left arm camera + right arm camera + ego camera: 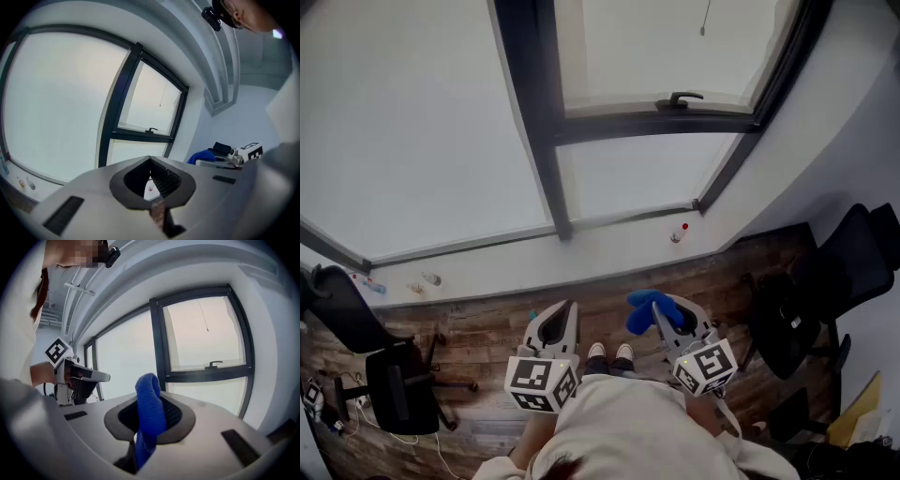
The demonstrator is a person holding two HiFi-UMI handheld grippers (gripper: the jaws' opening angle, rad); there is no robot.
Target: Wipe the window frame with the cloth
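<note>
the cloth (pixel 150 401) is pinched in the right gripper (pixel 150 414), whose jaws are closed on its middle. a folded blue loop stands up out of the jaws and a tail hangs below them. in the head view it shows as a blue bunch at that gripper's tip, held low over the wooden floor (pixel 487 328) and well apart from the window frame (pixel 540 131). the frame lies ahead of and above the cloth. its dark upright bar rises from the far edge of the white sill (pixel 534 261), a little left of the right gripper's line. a horizontal bar (pixel 206 374) with a handle (pixel 214 364) runs off to the right from it. the right gripper is therefore the nearer one to that crossbar and to the sash's right-hand corner, and i judge the reach must go forward and up before any stroke along a bar's length. the left gripper (pixel 151 182) is beside it at the same height. its jaws are nearly together with only a sliver of gap and nothing in it. the cloth looks soft, thick and napped, a plain bright blue, and limp enough to drape. a small bottle (pixel 679 232) stands on the sill near its right end.
</note>
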